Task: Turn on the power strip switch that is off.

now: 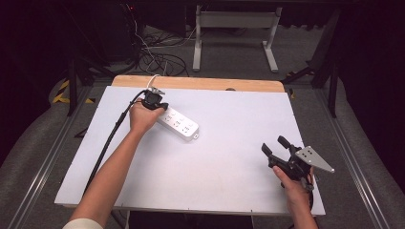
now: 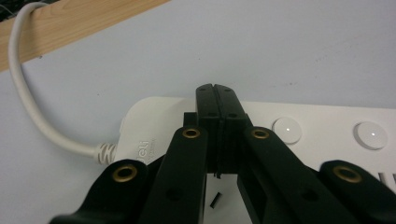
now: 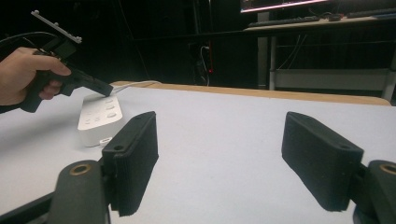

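- White power strip (image 1: 179, 125) lies upper left of centre on the table (image 1: 229, 167), cord (image 2: 28, 107) off the far edge.
- Left gripper (image 1: 160, 106): jaws clenched together, tips on the strip's cord end (grasping nothing).
- Right gripper (image 1: 275, 145), lower right: jaws released, wide apart.

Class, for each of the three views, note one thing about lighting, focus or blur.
High view: the pale table top is evenly lit while the surrounding room falls to near black. Left gripper view: the closed black left gripper is soft at the bottom edge, and the white plastic power strip shows small glints on its round buttons. Right gripper view: the open right gripper looks slightly blurred.
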Demonstrator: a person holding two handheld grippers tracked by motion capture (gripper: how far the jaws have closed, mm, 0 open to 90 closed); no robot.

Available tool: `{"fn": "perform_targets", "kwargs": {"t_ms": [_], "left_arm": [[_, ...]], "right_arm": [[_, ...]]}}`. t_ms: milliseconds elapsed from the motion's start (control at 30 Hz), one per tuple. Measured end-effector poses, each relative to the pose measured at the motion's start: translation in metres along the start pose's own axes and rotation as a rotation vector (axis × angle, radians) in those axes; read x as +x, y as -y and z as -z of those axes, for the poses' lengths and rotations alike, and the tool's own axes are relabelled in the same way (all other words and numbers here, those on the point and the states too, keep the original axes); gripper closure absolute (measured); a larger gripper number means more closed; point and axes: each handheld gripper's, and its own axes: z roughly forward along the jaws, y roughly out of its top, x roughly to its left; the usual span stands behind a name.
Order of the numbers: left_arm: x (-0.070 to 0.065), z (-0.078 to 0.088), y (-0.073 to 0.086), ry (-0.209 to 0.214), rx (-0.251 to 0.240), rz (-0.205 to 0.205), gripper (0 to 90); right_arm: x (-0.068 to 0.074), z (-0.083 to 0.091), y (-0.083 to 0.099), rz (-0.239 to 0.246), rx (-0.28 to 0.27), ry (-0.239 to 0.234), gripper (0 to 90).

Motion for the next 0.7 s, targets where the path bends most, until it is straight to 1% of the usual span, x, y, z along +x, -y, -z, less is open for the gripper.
{"fn": "perform_targets", "kwargs": {"t_ms": [167, 267, 400, 567, 600, 700], "left_arm": [[-0.0004, -0.0003, 0.0, -0.001, 0.004, 0.0, 90.0], [-0.0016, -0.0006, -0.001, -0.012, 0.011, -0.019, 90.0], [-0.0019, -0.0009, -0.0037, -0.011, 0.03, -0.011, 90.0], [-0.0014, -0.0007, -0.0034, -0.001, 0.032, -0.001, 90.0], [-0.0016, -0.0008, -0.0035, -0.002, 0.032, -0.001, 90.0], [-0.0051, -0.001, -0.004, -0.026, 0.035, -0.028, 90.0]], "right_arm": [[-0.0004, -0.0005, 0.0004, -0.008, 0.002, 0.002, 27.6], [-0.001, -0.0009, 0.0007, -0.007, 0.003, 0.001, 27.6], [-0.0017, -0.0014, 0.0007, -0.01, 0.0, 0.001, 27.6], [-0.0023, -0.0003, 0.0, -0.008, -0.004, 0.004, 27.7], [-0.0026, 0.0001, -0.0002, -0.014, -0.004, 0.006, 27.7], [-0.0034, 0.0009, -0.0004, -0.014, -0.011, 0.008, 27.7]]}}
